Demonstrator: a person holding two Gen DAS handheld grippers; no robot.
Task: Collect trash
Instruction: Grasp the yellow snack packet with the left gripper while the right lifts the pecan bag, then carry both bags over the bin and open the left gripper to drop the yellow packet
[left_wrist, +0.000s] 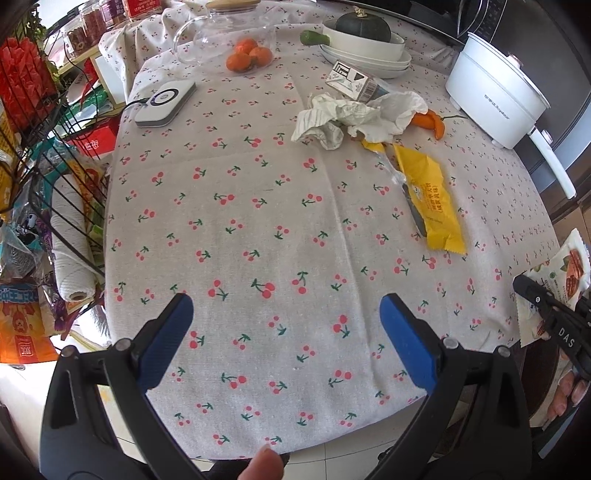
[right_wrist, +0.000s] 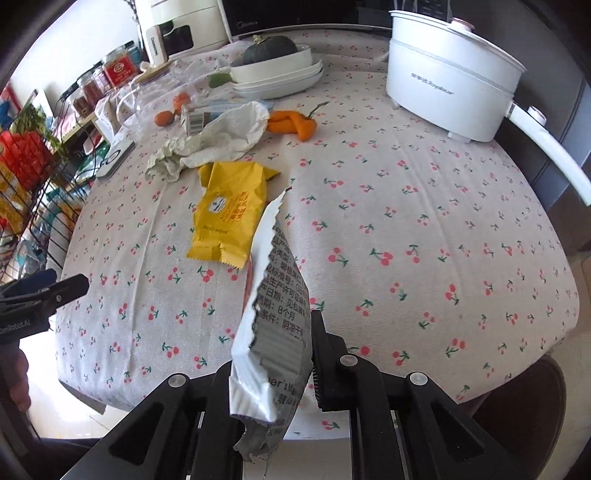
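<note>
One snack wrapper (right_wrist: 271, 325) is pinched and lifted off the tabletop (right_wrist: 406, 229) in the right hand-held gripper (right_wrist: 295, 373), while the left hand-held gripper (left_wrist: 286, 321) hovers open and empty, leaving the yellow packet (right_wrist: 231, 218), crumpled paper (right_wrist: 214, 142) and seemingly a small carton (left_wrist: 352, 83) uncollected.

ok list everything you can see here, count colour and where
snack wrapper: 1, white and grey, clamped in right tongs
yellow wrapper: 1, yellow, flat mid-table
crumpled tissue: 1 heap, white, behind the yellow wrapper
small carton: 1, white and black, behind the tissue
orange pepper: 1, orange, beside the tissue
tangerines: about 3, orange, far side
squash: 1, dark green, in stacked white dishes
electric pot: 1, white, far right
tablecloth: 1, cherry print
left tongs: open, blue pads, empty
right tongs: shut
</note>
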